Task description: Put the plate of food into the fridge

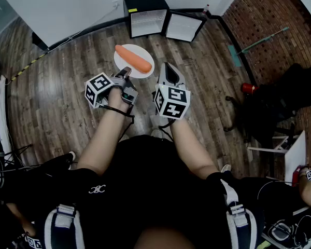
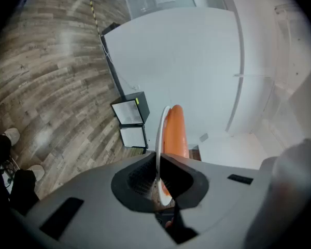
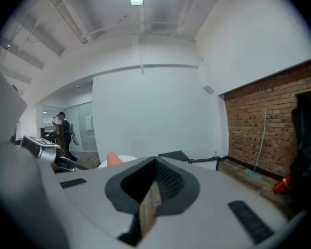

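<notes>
The left gripper point(image 1: 125, 72) pinches the rim of the plate point(image 1: 145, 71) and holds it up over the wood floor point(image 1: 67, 61). A carrot point(image 1: 133, 59) lies on the plate. The fridge point(image 1: 145, 15) stands open by the wall, well apart from the plate. The right gripper point(image 1: 167, 72) is just beside the plate, its jaws pressed together on nothing.

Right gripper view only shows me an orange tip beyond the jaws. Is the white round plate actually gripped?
Observer: Yes. The left gripper is shut on the rim of the white round plate.
Operator: Is the food on it?
Observer: A long orange carrot lies across the plate.
Operator: Is the fridge ready?
Observer: The small black fridge stands on the floor ahead, its door swung open.
</notes>
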